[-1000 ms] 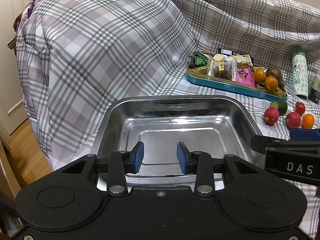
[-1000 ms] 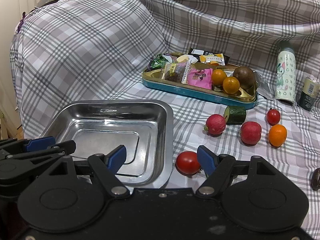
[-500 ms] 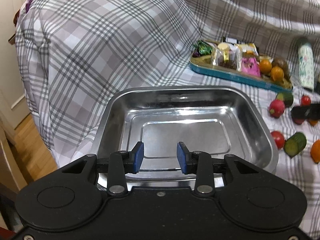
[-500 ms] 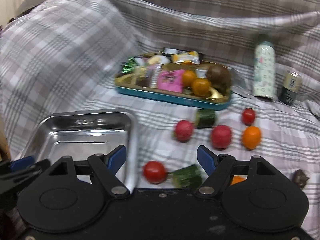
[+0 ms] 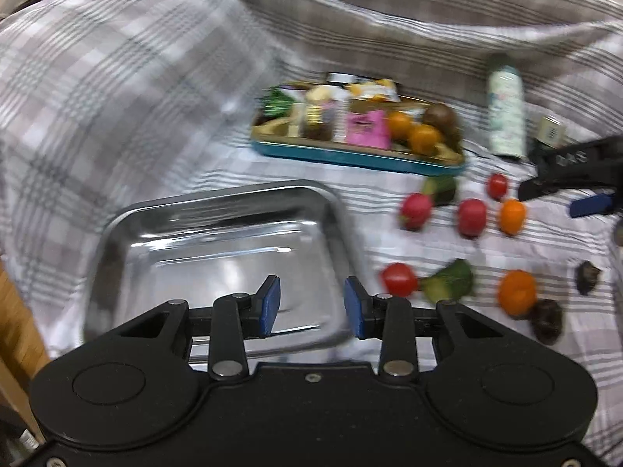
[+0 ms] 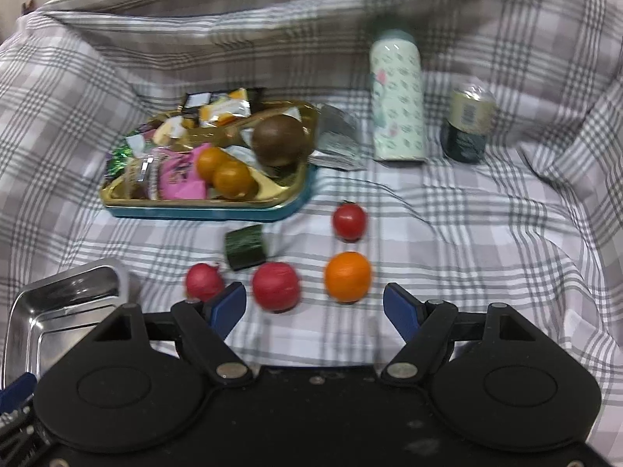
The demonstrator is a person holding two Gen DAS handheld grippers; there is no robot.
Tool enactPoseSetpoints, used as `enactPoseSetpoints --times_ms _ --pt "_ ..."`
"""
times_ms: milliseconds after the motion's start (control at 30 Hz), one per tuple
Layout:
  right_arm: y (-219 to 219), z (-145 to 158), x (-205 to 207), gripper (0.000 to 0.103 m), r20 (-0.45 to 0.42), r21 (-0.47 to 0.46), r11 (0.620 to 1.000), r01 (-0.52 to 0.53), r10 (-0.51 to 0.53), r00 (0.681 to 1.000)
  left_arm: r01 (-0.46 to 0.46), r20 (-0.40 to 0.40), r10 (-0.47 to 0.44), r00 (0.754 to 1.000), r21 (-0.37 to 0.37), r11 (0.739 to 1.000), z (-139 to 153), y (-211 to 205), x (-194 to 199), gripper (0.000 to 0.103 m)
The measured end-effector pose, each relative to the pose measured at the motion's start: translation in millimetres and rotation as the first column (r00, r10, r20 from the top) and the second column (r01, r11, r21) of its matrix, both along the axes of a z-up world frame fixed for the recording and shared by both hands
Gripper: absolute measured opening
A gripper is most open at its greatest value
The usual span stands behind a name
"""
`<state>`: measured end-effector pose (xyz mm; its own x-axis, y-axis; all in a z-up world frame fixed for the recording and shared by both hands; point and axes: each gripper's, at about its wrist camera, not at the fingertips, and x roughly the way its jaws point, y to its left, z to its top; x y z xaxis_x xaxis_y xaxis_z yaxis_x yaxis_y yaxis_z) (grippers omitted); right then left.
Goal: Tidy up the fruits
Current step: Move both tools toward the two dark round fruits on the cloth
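Observation:
An empty steel tray (image 5: 218,241) lies on the checked cloth; its corner shows in the right wrist view (image 6: 70,292). Loose fruits lie to its right: a red tomato (image 5: 398,279), a cucumber piece (image 5: 447,284), an orange (image 5: 517,297), two red fruits (image 6: 275,286) (image 6: 203,282), an orange (image 6: 347,276), a small tomato (image 6: 349,220) and a cucumber chunk (image 6: 245,247). My left gripper (image 5: 311,305) is open and empty over the tray's near right edge. My right gripper (image 6: 314,307) is wide open and empty, just in front of the red fruit and orange; it also shows in the left wrist view (image 5: 576,179).
A teal and gold tin tray (image 6: 210,204) at the back holds snack packets, two oranges and a brown fruit. A patterned bottle (image 6: 397,105) and a small can (image 6: 467,124) stand behind the fruits. Dark lumps (image 5: 547,321) lie at the right. The cloth rises steeply on all sides.
Both grippers have swung to the right. The right gripper has moved forward past the near tomato and cucumber toward the red fruit and orange. Both stay open and empty.

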<state>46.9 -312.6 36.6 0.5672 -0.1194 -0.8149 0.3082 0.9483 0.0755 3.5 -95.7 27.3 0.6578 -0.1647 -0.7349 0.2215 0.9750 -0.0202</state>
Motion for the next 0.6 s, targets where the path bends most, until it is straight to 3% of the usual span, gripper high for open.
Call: enactPoseSetpoints --times_ms 133,300,600 --pt "-29.4 -2.8 0.5 0.079 -0.025 0.054 0.998 0.032 -0.031 0.999 0.083 -0.014 -0.083 0.996 -0.008 0.997 -3.5 -28.2 -6.2 0.045" --pt "-64.3 -0.9 -7.1 0.079 -0.049 0.034 0.998 0.055 -0.053 0.997 0.189 -0.041 -0.19 0.981 -0.018 0.982 -8.4 -60.2 -21.4 0.045" --pt "-100.2 -11.9 -36.8 0.078 -0.107 0.074 0.995 -0.068 0.076 0.991 0.33 -0.053 -0.332 0.942 -0.041 0.943 -13.1 -107.8 -37.0 0.045"
